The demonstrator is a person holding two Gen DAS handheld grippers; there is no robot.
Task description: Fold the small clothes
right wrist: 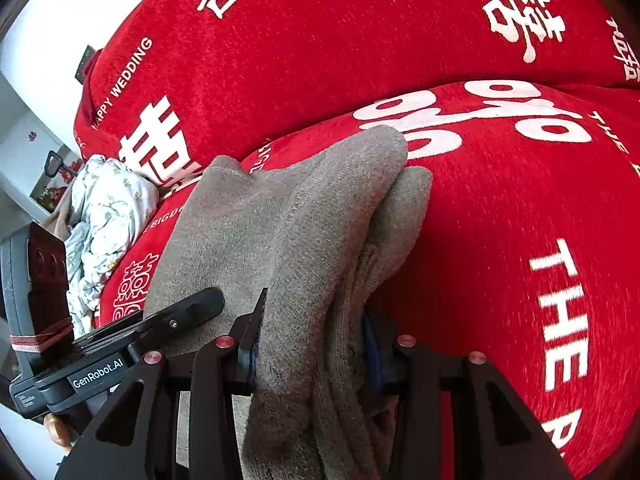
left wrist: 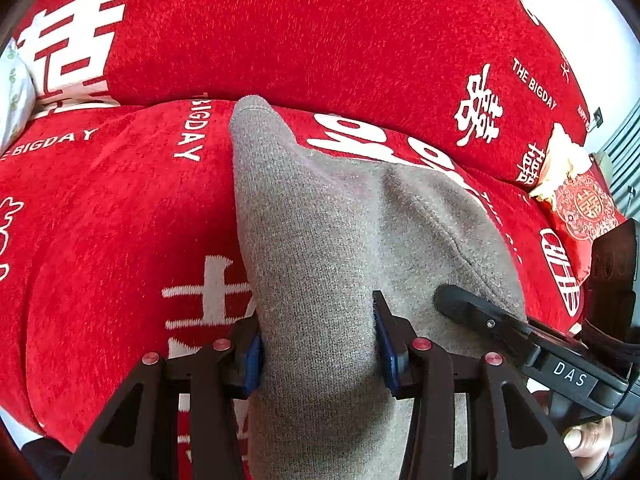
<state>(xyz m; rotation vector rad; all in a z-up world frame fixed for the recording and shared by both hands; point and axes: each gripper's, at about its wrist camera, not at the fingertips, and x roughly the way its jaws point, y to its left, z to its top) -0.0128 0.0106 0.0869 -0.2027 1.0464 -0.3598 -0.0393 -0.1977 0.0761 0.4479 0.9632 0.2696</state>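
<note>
Lying across a red sofa cover [left wrist: 120,208] with white lettering: one grey knit garment [left wrist: 320,248], near edge lifted. Left gripper [left wrist: 320,344] clamped on its left portion; right gripper [right wrist: 312,344] clamped on bunched layers at right. Floral cloth [right wrist: 108,216] at far left; patterned cushion [left wrist: 580,208] at right.

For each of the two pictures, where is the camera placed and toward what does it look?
Left wrist: on the left gripper, looking down its fingers at the grey garment it clamps; a thumb shows.
Right wrist: on the right gripper, clamping bunched layers of the same garment.
Shared: garment, red sofa cover; each sees the other gripper.
</note>
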